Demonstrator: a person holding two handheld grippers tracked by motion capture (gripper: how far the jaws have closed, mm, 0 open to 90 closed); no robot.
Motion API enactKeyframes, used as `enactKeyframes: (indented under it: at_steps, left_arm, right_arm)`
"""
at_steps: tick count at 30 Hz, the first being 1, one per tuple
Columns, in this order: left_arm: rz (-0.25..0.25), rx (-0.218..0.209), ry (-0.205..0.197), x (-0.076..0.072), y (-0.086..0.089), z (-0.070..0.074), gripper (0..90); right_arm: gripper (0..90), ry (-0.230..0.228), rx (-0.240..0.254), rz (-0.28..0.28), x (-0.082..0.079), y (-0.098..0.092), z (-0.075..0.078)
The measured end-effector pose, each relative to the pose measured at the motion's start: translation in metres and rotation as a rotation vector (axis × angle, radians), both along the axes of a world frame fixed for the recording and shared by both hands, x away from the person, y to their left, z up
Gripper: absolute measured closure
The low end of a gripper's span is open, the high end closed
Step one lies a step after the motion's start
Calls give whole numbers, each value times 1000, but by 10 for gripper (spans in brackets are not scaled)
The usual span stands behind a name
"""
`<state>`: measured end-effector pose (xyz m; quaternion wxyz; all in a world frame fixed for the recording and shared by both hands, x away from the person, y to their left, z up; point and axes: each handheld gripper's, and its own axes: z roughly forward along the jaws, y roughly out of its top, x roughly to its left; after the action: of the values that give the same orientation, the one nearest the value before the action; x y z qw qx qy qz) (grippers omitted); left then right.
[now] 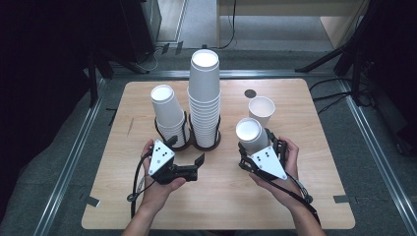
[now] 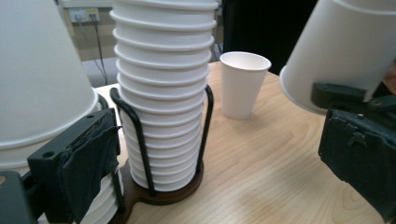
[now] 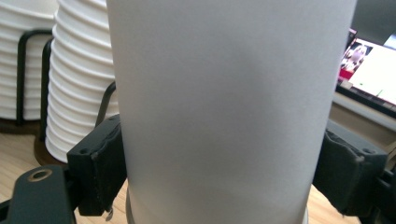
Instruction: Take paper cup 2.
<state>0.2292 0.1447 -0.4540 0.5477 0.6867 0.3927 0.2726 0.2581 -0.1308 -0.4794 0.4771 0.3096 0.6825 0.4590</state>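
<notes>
both grippers (image 1: 198, 160) are black with grey three-cornered dotted plates and trailing black cables.

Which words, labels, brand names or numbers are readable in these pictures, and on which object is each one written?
None can be read.
Paper cups: plain white, no print.
Grey plates on the grippers: dots, no letters.
Screen in the right gripper view: picture and content too blurred to read.

White paper cup (image 1: 250, 133) held upside-down above table
</notes>
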Motion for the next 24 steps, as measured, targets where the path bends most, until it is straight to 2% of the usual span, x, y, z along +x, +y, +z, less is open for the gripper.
enactKeyframes:
  at_steps: [4, 9, 19, 24]
  left_arm:
    - [-24, 8, 9, 0, -1, 1, 0]
    - [-40, -10, 22, 0, -1, 2, 0]
    - [-90, 9, 47, 1, -3, 3, 0]
    - [-110, 13, 65, 0, -6, 4, 0]
  right_arm:
    - [142, -27, -58, -6, -1, 4, -5]
    - [141, -64, -134, -11, -2, 7, -10]
    - [140, -139, -284, -28, -2, 12, -23]
    - [139, -155, -341, -18, -3, 16, -29]
